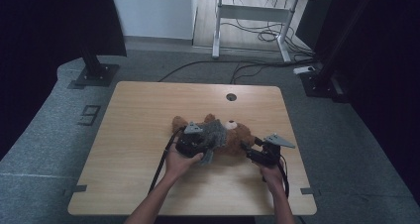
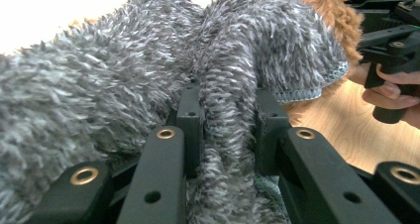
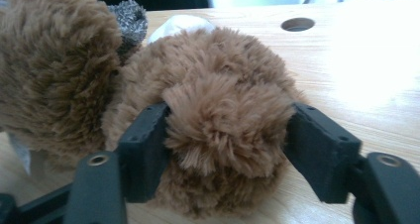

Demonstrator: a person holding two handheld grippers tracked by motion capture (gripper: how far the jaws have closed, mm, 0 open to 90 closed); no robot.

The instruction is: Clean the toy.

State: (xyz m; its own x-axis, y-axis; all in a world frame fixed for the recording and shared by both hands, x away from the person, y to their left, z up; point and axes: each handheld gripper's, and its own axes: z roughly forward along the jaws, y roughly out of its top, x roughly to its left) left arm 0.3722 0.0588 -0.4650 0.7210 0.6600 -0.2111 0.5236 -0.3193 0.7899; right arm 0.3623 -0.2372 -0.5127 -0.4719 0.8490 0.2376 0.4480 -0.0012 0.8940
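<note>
I see grey carpet around my light wooden worktop. Mid-worktop lies the brown teddy bear in its grey fuzzy garment. My left gripper fingers pinch that garment; my right gripper fingers straddle a plush limb, apparently loosened.

2 black grippers, left gripper and right gripper, are topped by grey 3-cornered plates, studded with brass-ringed screws, and trailed by black cables toward 6 o'clock.
</note>
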